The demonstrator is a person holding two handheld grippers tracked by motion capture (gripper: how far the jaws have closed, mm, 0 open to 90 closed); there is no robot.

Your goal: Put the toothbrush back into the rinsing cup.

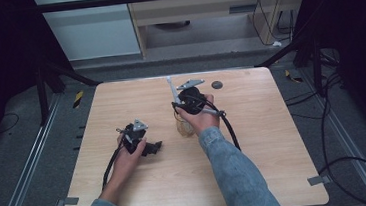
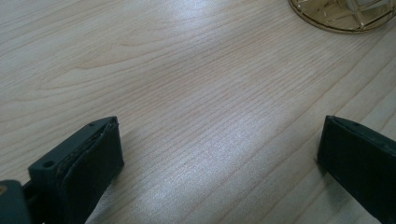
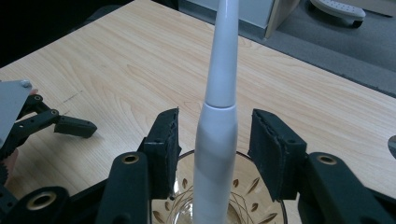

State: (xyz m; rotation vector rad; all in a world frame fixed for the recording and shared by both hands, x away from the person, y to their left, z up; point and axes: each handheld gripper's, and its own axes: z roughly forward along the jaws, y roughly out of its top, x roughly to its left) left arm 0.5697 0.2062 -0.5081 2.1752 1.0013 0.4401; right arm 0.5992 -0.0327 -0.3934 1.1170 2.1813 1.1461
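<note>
No legible text, label, brand, number or sign appears in any view. The desk (image 1: 257, 172) surface bears wood grain only. Yellow-and-black hazard stripes (image 1: 77, 98) mark the floor left of the desk, with a second patch (image 1: 293, 76) at the right; these carry no lettering.

left claw (image 1: 150, 147): jaws wide apart, low over table | right claw (image 3: 215, 142): jaws parted, pads clear
</note>
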